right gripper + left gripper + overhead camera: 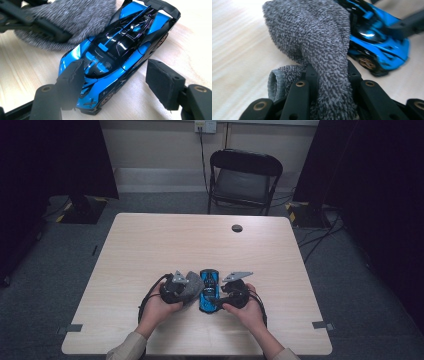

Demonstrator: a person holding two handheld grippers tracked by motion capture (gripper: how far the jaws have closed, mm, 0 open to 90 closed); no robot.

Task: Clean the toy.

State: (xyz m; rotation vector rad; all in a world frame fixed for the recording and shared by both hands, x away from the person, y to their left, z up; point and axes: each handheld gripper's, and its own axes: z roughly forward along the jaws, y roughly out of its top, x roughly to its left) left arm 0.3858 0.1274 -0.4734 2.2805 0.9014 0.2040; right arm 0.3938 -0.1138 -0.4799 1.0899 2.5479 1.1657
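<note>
A shiny blue and black toy car (208,292) stands on the wooden table (200,245) near its front edge, between my two hands. My left gripper (331,72) is shut on a grey fuzzy cloth (312,32), which hangs over its jaws and lies against the car's (382,42) side. In the high view that gripper (181,287) sits just left of the car. My right gripper (116,70) straddles one end of the car (117,50). Its left pad is close against the bodywork and its right pad (163,82) stands clear with bare table between.
A black folding chair (244,180) stands beyond the table's far edge. A round cable hole (237,228) sits in the tabletop at the back. Cables run over the grey floor at the right, and dark curtains hang at both sides.
</note>
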